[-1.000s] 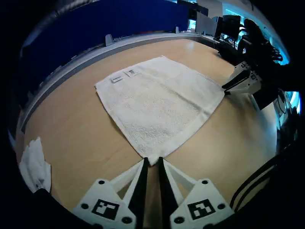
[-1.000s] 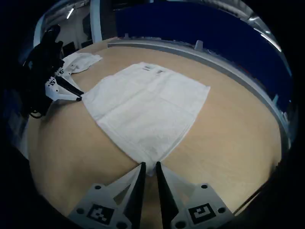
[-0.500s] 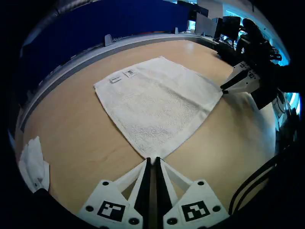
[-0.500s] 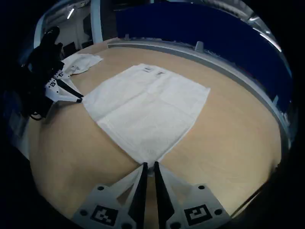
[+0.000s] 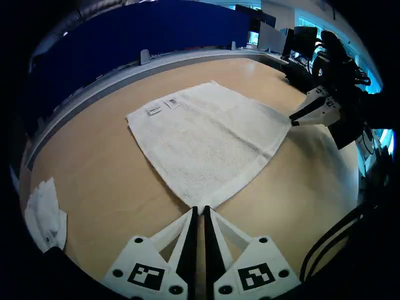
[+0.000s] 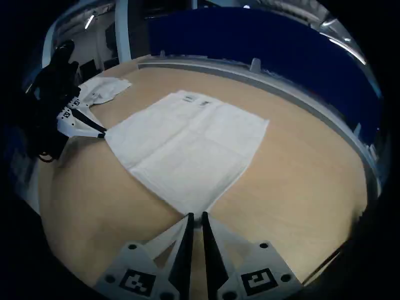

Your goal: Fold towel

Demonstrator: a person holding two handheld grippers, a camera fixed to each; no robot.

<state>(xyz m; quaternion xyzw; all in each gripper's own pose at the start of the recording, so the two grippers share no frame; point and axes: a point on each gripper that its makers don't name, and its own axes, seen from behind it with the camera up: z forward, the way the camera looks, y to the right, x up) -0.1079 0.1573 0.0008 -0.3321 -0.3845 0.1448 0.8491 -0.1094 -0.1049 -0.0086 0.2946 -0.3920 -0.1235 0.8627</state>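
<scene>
A white towel (image 5: 205, 135) lies spread flat on the wooden table (image 5: 100, 170), its two small labels at the far edge. In the left gripper view my left gripper (image 5: 200, 209) is shut on the towel's near corner, which sits slightly raised off the wood. The right gripper (image 5: 292, 121) shows at the right, pinching the towel's right-hand corner. In the right gripper view the towel (image 6: 185, 145) spreads ahead, my right gripper (image 6: 195, 215) is shut on its near corner, and the left gripper (image 6: 102, 134) grips the corner at the left.
A second white cloth (image 5: 45, 220) lies crumpled near the table's left edge, also seen as a cloth (image 6: 102, 90) at the far left. A blue partition (image 5: 125, 35) and grey rail border the far side. Dark monitors and chairs (image 5: 305, 35) stand beyond.
Both grippers' fingers have closed from a narrow gap onto the towel's corners. The pinched corners have risen slightly off the table.
</scene>
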